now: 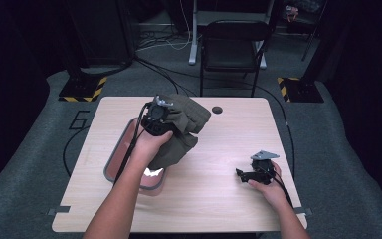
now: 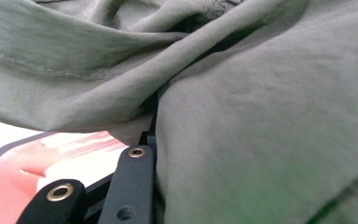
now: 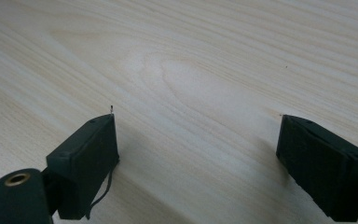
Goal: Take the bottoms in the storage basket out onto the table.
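Place: recording lab or test studio, not a home.
Walls: dark, black-draped on all sides, lit only over the middle.
Floor: grey carpet [image 1: 30,164], with black cables [image 1: 164,74] trailing across it.
Stands: black posts on base plates edged with yellow-and-black hazard tape [image 1: 82,89], one at each far corner of the work spot [image 1: 301,88].
Marking: a number six [image 1: 77,120] drawn on the floor beside the table.
Furniture: plain light wooden table [image 1: 229,164] with a round cable hole [image 1: 217,109]; black folding chair [image 1: 234,47] behind it; white desk leg [image 1: 194,35] farther back.
Fixing: grey tape tabs [image 1: 59,210] at the table's near corners.
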`<state>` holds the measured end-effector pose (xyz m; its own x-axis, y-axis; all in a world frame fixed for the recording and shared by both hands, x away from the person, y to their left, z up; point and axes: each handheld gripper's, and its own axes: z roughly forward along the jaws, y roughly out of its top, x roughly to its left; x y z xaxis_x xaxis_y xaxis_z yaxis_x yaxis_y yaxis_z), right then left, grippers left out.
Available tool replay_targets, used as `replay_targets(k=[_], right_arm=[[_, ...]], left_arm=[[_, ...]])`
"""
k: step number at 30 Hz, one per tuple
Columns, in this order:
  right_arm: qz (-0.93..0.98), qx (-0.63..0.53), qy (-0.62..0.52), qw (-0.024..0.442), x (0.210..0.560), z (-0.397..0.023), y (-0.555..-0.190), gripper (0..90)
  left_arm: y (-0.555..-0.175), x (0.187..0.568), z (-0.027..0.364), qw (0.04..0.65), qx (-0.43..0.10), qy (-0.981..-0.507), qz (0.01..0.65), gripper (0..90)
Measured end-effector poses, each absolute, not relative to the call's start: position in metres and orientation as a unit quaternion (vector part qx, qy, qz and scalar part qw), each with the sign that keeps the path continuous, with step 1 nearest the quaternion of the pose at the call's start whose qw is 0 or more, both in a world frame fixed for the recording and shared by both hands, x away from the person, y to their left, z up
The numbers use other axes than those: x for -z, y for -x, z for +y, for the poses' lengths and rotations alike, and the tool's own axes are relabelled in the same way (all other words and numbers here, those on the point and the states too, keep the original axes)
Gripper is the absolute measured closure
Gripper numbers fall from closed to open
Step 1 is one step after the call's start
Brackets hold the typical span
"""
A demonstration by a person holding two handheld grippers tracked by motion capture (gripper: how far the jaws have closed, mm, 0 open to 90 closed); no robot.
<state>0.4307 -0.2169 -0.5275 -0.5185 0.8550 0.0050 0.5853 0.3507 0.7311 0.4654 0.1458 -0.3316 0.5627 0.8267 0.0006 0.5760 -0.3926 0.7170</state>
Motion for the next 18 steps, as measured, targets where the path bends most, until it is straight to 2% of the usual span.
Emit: replay_targets(k=[18], right_arm=[[0.798,-0.348,-0.453,0.191,0.527,-0.216,-0.43,11.8]], left_arm=[[-0.465,0.334,0.126,0.346,-0.174,-0.821,0.419,68.5]])
